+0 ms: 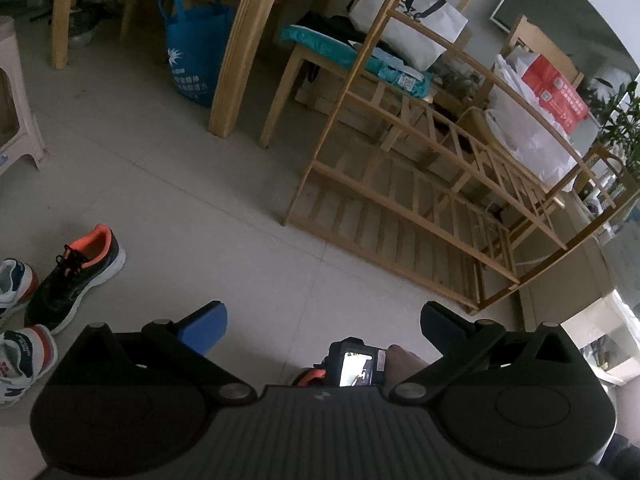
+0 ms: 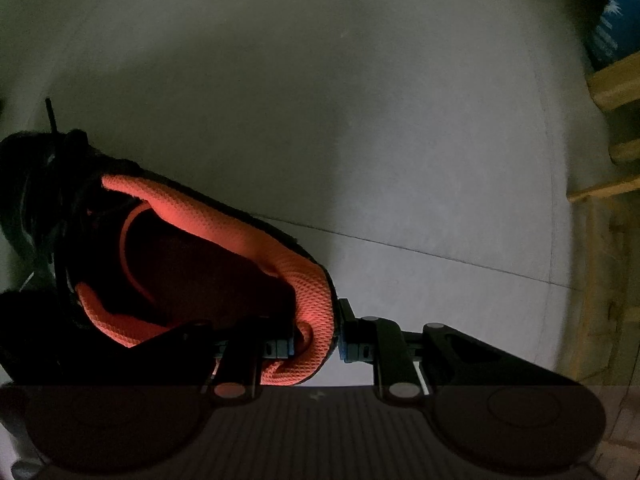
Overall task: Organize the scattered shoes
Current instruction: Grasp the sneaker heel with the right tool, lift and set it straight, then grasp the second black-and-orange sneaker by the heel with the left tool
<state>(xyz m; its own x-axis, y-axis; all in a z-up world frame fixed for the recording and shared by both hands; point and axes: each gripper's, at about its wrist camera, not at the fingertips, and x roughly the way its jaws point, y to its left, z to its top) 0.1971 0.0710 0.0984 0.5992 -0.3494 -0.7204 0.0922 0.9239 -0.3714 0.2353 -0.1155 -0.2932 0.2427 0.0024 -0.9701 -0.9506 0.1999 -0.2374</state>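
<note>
Toe of tool-pinched (image 2: pixel 316 344) shoe (image 2: pixel 192 264) lost in shadow.

The shoe (image 2: pixel 192 264) pinched in the right tool (image 2: pixel 316 344) was black with a woven orange mesh lining. On the pale grey tiled floor (image 1: pixel 180 184) lay a matching black shoe (image 1: pixel 76 276) with orange collar and white sole, beside white sneakers (image 1: pixel 24 360) banded navy and red. The slatted rack (image 1: pixel 420 200) was light wood; the bag (image 1: pixel 192 52) was blue with white print. The left tool (image 1: pixel 324 320) had blue pads.
</note>
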